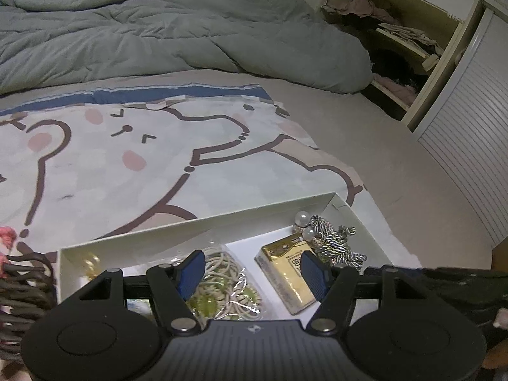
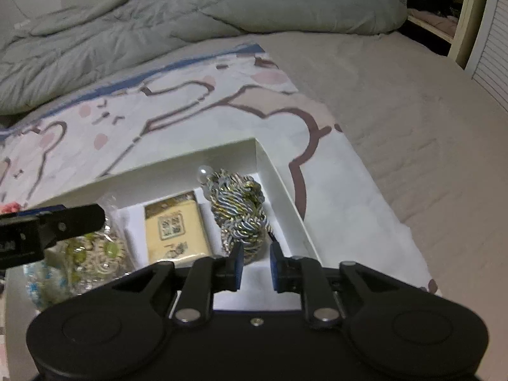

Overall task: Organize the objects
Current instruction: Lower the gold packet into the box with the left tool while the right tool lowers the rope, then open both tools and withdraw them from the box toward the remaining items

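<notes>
Cord bundle (image 2: 243,214) right of packet (image 2: 174,225)

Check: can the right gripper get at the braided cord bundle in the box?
Probably yes. The right gripper is open right before the braided cord bundle, nothing between them. The box wall alongside could crowd one finger.

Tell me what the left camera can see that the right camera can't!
Only the left wrist view shows the dark woven basket, the two-pearl clip in full and the open wardrobe shelves with clothes. Only the right wrist view shows the blue-and-white bag and the left gripper from the side. Both show the white box, the gold packet, the twisted cord, the bagged hair ties, the bear blanket and the grey duvet.
</notes>
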A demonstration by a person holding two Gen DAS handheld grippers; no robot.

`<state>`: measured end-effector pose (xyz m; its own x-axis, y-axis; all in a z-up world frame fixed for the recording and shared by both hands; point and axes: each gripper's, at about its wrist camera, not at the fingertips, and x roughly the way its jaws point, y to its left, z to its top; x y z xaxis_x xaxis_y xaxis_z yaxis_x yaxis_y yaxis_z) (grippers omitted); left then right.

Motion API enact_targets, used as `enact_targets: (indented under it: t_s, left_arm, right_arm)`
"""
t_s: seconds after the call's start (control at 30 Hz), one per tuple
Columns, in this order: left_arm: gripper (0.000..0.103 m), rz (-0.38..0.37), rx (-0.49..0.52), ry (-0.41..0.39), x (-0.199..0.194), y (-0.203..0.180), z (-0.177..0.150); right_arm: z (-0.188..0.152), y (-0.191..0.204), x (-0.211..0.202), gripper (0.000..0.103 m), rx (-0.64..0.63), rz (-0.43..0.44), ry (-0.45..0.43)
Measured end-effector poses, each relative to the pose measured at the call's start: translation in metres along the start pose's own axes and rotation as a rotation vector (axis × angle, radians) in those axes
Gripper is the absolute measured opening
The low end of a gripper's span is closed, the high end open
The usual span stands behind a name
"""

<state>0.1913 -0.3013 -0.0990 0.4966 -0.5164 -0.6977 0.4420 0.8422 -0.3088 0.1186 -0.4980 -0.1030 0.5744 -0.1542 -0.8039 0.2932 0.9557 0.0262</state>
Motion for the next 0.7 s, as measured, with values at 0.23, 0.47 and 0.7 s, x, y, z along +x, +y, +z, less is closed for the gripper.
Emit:
enact_targets:
  t_s: [0.23,0.47,0.7]
  left_arm:
    - [0.066,0.020,0.017,-0.014,-0.027,-0.003,0.001]
    - [0.068,0.045,0.054,-0.042,-0.058,-0.008,-0.001]
    - [0.082,0.088,0.075,-0.051,-0.082,-0.009,-0.007]
  right_arm:
    - [0.004,0.001,-0.045,0.026,0.044,0.048,-0.118]
    - [-0.001,0.006,-0.081,0.037,0.048,0.070,-0.177]
    - [-0.011,0.009,-0.108,0.055,0.025,0.072,-0.229]
